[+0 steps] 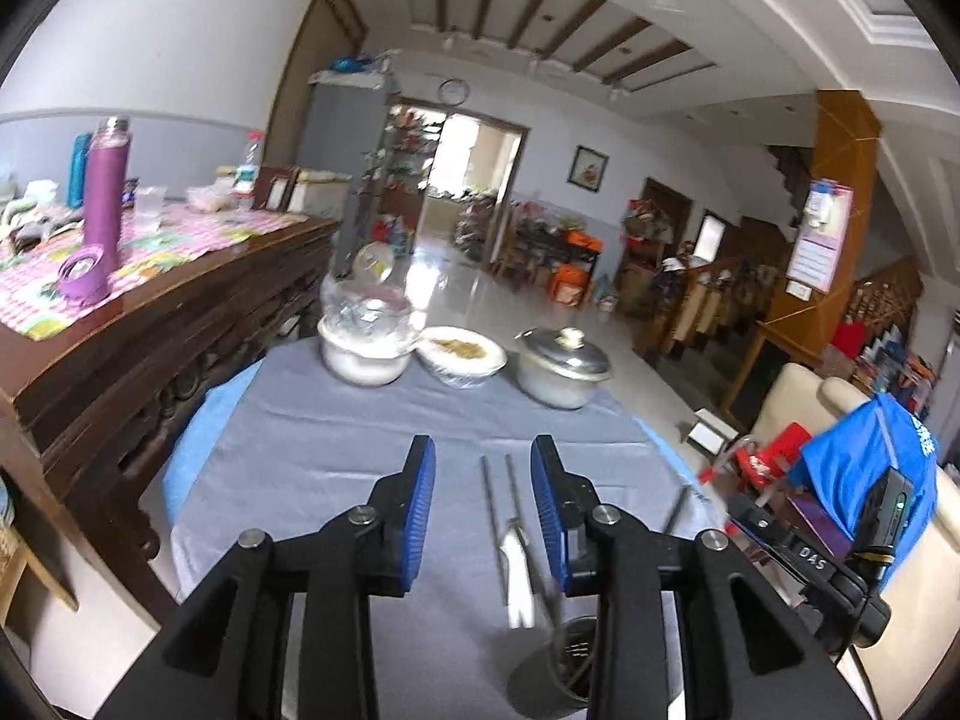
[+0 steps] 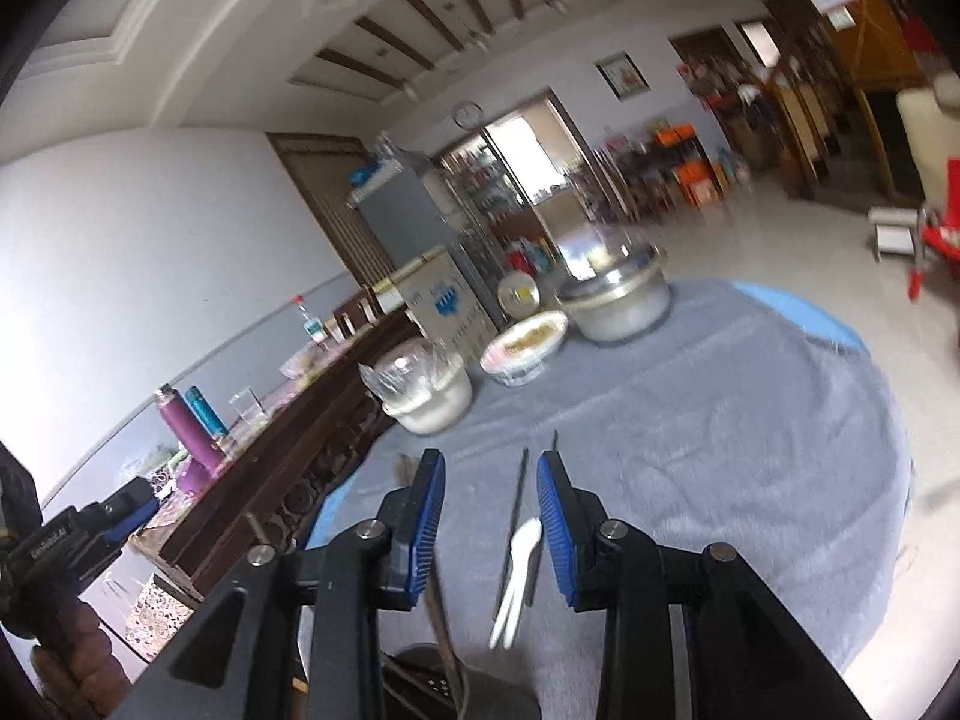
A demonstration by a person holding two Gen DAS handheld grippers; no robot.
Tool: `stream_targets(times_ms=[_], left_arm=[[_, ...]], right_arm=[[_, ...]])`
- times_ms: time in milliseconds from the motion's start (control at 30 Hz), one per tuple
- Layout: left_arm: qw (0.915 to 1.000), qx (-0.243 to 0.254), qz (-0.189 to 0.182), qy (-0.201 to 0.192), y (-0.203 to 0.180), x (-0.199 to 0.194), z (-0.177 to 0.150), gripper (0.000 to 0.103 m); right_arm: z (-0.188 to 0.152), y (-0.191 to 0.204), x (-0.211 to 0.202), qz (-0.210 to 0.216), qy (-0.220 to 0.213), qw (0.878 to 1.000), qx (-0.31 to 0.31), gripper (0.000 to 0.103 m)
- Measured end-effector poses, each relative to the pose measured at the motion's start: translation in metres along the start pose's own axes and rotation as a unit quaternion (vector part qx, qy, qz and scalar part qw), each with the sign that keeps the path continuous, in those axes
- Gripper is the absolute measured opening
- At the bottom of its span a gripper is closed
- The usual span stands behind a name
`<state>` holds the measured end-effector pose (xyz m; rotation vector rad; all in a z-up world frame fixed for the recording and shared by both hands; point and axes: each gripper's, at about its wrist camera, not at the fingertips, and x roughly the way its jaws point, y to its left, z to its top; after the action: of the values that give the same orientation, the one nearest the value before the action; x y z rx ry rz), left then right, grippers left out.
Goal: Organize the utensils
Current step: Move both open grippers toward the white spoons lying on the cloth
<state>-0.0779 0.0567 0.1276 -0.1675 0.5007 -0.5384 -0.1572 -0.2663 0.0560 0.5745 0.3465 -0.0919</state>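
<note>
On the table [image 1: 312,432], chopsticks [image 1: 501,492] and a white spoon [image 1: 519,576] lie loose beside the dark utensil holder [image 1: 570,654], likely awaiting sorting. Left hand-held gripper [image 1: 483,510] and right hand-held gripper [image 2: 491,519] both spread, empty, straddling them for pickup.

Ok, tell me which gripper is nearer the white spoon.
Hard to separate; both are open above it. Right gripper and left gripper each frame the white spoon between their fingers.
</note>
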Motion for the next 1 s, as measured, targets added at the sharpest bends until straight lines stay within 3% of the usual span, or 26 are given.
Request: stream_targets(times_ms=[333,533,767,1000], left_arm=[[0.9918,-0.041,0.051,0.11,0.05,0.069,-0.036,0.037],[0.9834,-0.039,0.057,0.168,0.067,0.111,-0.066,0.037],[0.9677,-0.043,0.053,0.243,0.081,0.162,-0.106,0.037],[0.9688,-0.002,0.023,0.247,0.063,0.2,-0.108,0.037]], right_arm=[[-0.02,-0.042,0.038,-0.008,0.077,0.995,0.055,0.034],[-0.038,-0.062,0.061,-0.004,0.119,0.99,0.075,0.034],[-0.053,-0.085,0.091,0.013,0.161,0.981,0.104,0.034],[-0.055,-0.1,0.13,0.042,0.185,0.973,0.133,0.034]])
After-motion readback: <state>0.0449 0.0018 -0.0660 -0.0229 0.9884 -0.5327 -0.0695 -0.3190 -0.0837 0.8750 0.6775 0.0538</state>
